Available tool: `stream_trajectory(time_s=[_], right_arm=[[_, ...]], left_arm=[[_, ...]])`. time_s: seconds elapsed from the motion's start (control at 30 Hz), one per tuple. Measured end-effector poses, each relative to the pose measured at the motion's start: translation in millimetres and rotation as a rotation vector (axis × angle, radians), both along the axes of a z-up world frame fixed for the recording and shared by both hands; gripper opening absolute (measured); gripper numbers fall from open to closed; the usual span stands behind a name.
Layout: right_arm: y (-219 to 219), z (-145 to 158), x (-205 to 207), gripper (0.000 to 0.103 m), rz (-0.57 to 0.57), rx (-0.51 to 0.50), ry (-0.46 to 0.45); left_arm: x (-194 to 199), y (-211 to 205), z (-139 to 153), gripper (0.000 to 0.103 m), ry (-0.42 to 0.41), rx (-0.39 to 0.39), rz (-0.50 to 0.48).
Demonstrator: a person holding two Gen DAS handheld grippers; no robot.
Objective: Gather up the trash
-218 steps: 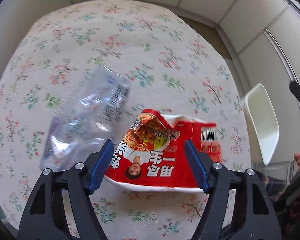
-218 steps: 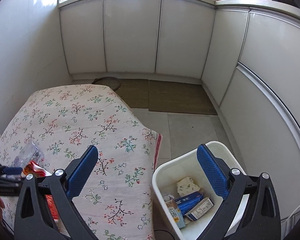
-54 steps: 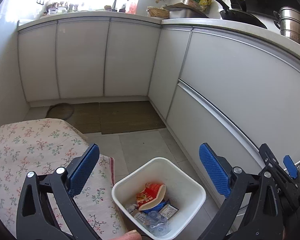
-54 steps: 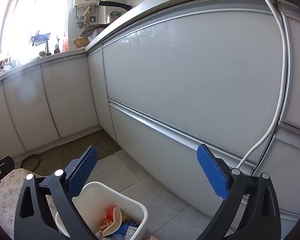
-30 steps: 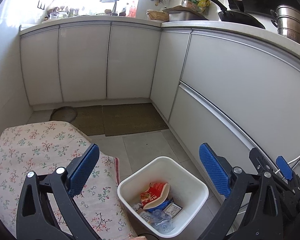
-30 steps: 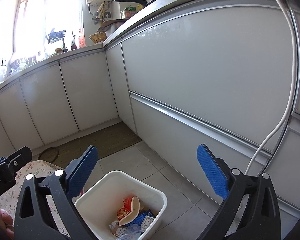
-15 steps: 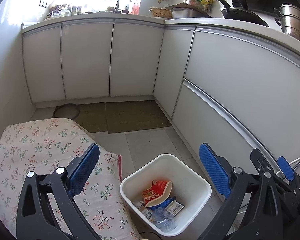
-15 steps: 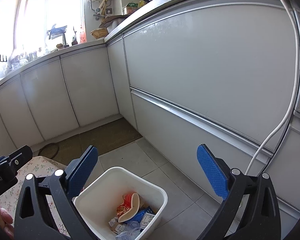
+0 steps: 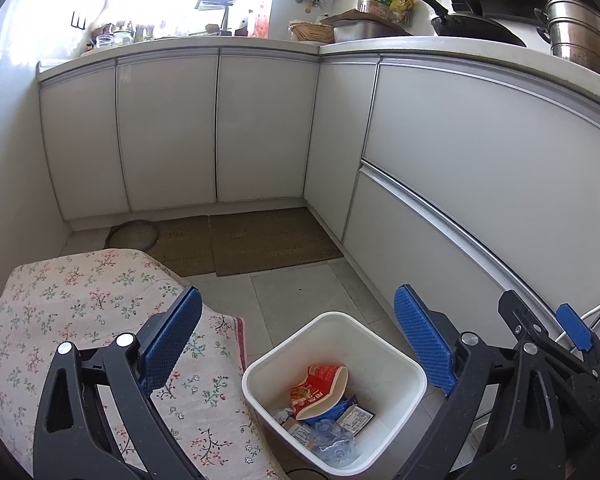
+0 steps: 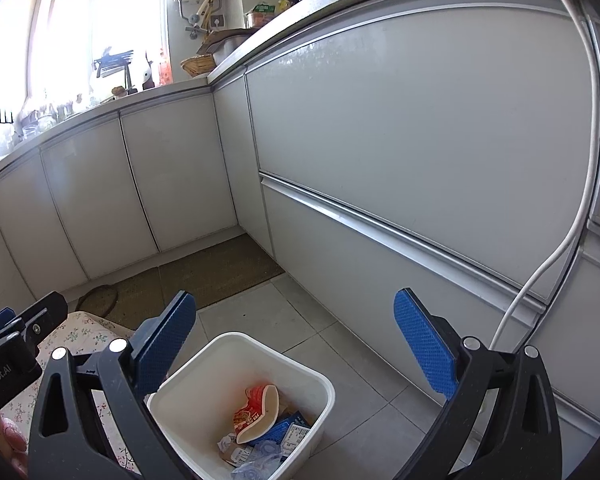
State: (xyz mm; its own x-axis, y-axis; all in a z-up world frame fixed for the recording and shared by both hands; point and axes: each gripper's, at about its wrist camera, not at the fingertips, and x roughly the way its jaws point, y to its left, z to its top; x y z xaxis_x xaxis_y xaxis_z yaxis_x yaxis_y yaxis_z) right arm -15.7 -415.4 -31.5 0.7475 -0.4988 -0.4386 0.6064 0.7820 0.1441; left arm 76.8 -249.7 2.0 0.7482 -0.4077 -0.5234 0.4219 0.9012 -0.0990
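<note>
Left wrist view: left tool (image 9: 296, 336) is released, jaws wide apart and empty, above a white bin (image 9: 404, 364) on the floor beside the floral-clothed worktop (image 9: 80, 300). Trash lies inside the bin: a red wrapper (image 9: 318, 386), a crushed clear bottle (image 9: 336, 446) and small cartons. Right wrist view: right tool (image 10: 296, 338) is likewise released and empty, over the same bin (image 10: 320, 380).
</note>
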Motion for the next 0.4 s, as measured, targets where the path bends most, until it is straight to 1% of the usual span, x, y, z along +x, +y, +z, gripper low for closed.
stream_trajectory(time_s=[0.13,0.23,0.4], right_arm=[[0.9,1.1,-2.0,0.096,-0.012,-0.004,-0.010],[2.3,1.6,-3.8,0.096,-0.018,-0.008,-0.018],[4.3,2.0,-6.5,0.096,-0.022,-0.010,-0.024]], left_arm=[[0.3,-0.9,0.1,0.096,0.008,0.004,-0.001],[1.7,-0.9,-1.2,0.096,0.026,0.006,0.007],[-0.4,-2.5,-1.0,0.096,0.022,0.016,0.011]])
